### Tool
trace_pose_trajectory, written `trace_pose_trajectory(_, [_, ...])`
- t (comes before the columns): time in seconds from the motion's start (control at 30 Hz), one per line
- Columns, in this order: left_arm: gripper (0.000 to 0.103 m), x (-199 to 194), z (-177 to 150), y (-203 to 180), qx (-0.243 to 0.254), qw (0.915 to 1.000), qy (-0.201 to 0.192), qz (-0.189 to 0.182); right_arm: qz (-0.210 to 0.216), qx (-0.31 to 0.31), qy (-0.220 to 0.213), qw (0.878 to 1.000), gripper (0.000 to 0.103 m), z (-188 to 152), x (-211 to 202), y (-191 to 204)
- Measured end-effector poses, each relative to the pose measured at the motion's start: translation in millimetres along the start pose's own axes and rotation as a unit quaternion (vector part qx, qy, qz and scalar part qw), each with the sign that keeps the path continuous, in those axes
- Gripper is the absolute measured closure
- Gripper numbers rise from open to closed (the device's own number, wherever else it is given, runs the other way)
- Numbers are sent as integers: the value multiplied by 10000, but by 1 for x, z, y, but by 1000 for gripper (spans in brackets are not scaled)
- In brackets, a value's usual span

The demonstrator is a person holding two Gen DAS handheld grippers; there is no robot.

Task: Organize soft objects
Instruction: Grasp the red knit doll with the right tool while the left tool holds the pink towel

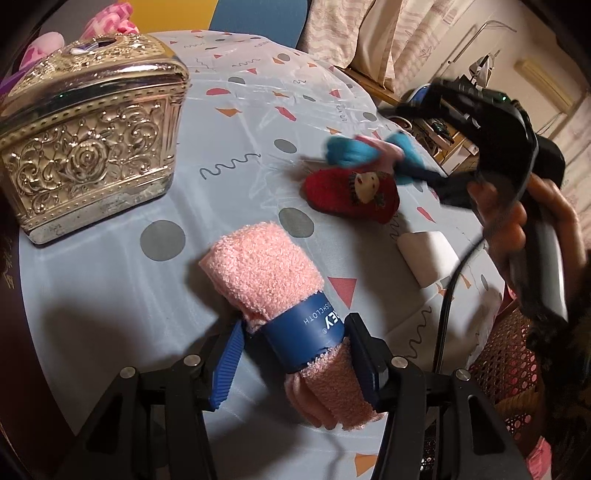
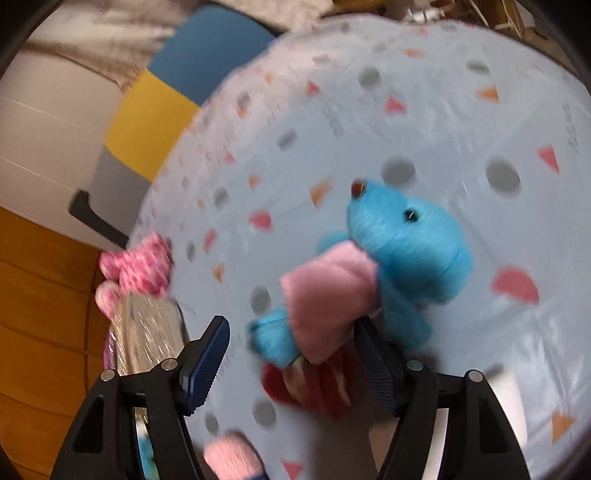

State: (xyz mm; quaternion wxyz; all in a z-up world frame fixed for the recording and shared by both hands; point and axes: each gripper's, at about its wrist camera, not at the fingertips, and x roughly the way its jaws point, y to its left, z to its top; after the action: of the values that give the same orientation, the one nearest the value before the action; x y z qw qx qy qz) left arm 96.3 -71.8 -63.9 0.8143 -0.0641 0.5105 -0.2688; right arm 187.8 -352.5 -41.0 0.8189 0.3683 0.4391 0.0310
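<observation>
My left gripper (image 1: 293, 345) is shut on a rolled pink washcloth (image 1: 266, 273) with a blue paper band, just above the table. My right gripper (image 2: 291, 349) shows wide jaws with a blue plush bear in a pink shirt (image 2: 402, 247) between and above them, against the right finger; whether they press it I cannot tell. In the left wrist view the bear (image 1: 364, 153) hangs blurred at the right gripper (image 1: 417, 166) above a red plush slipper with a doll face (image 1: 351, 194). The slipper (image 2: 314, 384) lies under the bear.
An ornate gold metal box (image 1: 88, 147) stands at the table's left with a pink patterned plush (image 1: 110, 22) behind it. A white block (image 1: 428, 254) lies right of the washcloth. A woven basket (image 1: 509, 365) sits at the right edge. A chair (image 2: 177, 99) stands beyond the table.
</observation>
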Motion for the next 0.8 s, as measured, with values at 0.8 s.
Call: trace_pose_trajectory(0.8, [46,-1,-1,1,-61,10000,-38,8,-275,-1535,1632,9742,26,-39,48,44])
